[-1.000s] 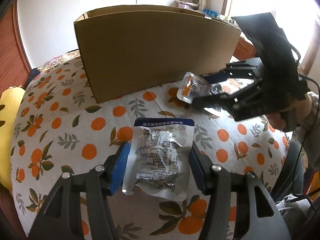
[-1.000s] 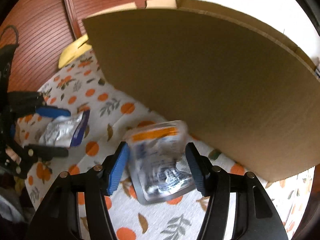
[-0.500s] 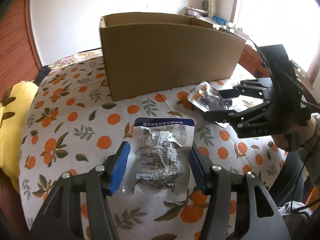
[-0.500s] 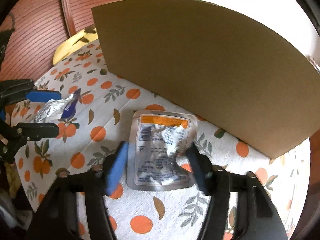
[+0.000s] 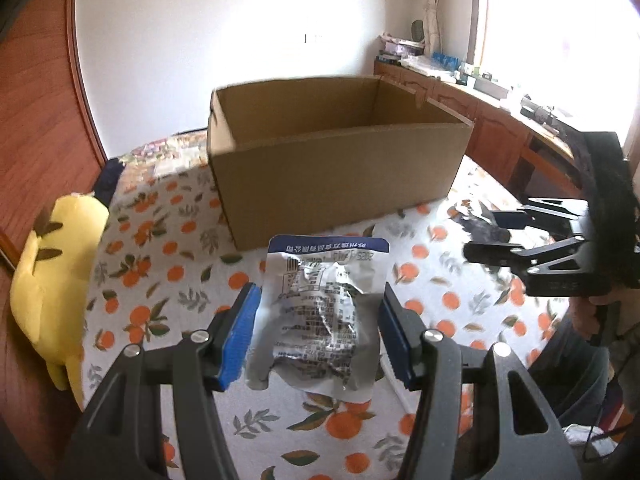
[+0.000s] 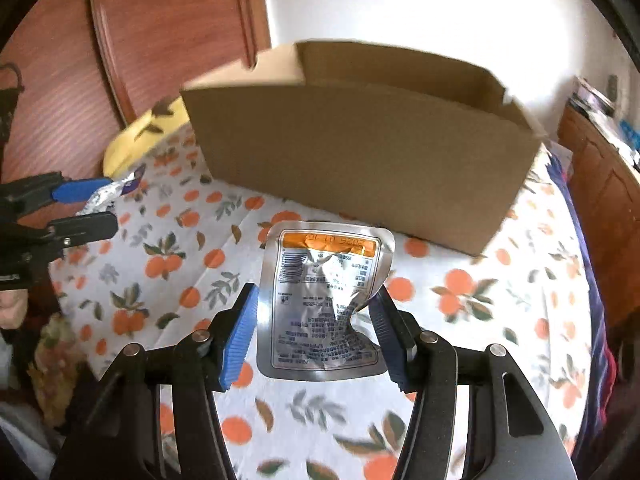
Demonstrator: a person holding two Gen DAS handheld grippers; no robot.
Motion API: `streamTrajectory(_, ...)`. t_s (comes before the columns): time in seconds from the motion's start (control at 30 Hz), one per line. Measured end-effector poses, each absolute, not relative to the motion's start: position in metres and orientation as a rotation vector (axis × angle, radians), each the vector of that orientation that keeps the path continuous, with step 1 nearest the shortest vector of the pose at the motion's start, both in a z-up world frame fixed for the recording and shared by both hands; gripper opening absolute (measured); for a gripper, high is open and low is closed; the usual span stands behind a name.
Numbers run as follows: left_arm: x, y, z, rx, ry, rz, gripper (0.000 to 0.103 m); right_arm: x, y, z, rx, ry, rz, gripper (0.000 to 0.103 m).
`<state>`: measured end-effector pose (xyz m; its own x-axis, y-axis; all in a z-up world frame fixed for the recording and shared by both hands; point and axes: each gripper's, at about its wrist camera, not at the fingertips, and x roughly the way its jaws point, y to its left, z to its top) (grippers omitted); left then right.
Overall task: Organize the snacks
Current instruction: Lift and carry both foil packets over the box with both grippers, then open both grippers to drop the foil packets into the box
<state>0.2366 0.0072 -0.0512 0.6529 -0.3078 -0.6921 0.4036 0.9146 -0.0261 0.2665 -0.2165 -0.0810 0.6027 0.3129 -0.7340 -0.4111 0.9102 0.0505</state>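
My left gripper [image 5: 318, 322] is shut on a silver snack pouch with a blue top band [image 5: 320, 312] and holds it above the table. My right gripper [image 6: 314, 322] is shut on a silver snack pouch with an orange band [image 6: 324, 304], also lifted. An open cardboard box [image 5: 332, 160] stands on the orange-print tablecloth [image 5: 160, 264] beyond both pouches; it also shows in the right wrist view [image 6: 360, 140]. The right gripper appears at the right of the left wrist view [image 5: 520, 236]. The left gripper appears at the left of the right wrist view [image 6: 76, 208].
A yellow plush toy [image 5: 52, 288] lies at the table's left edge. A wooden door [image 6: 140, 40] stands behind the table. Wooden cabinets [image 5: 500, 128] with clutter run under the window at the right. The box interior looks empty where visible.
Both grippers have risen and pulled back from the box with their pouches; the box's open top and inside now show in both views.
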Motion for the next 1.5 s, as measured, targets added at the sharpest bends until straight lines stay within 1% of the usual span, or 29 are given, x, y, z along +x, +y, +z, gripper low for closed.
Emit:
streamTrajectory(0.33,0.247,-0.011,0.014,0.134,0.666,-0.41,0.058,0.247,-0.258,0.0,-0.081,0.728,0.371,0.058)
streamTrajectory(0.6,0.267,-0.016,0.029,0.131,0.645,-0.42,0.058,0.257,-0.269,0.03,-0.067,0.673,0.343,0.058)
streamTrajectory(0.93,0.302,-0.024,0.024,0.112,0.635,-0.437,0.058,0.286,-0.274,0.034,-0.003,0.64,0.347,0.058)
streamTrajectory(1.13,0.336,-0.03,0.016,0.094,0.637,-0.441,0.058,0.312,-0.272,0.031,-0.01,0.635,0.345,0.058)
streamTrajectory(1.5,0.394,-0.045,-0.003,0.076,0.661,-0.439,0.058,0.367,-0.268,0.01,0.011,0.647,0.351,0.058)
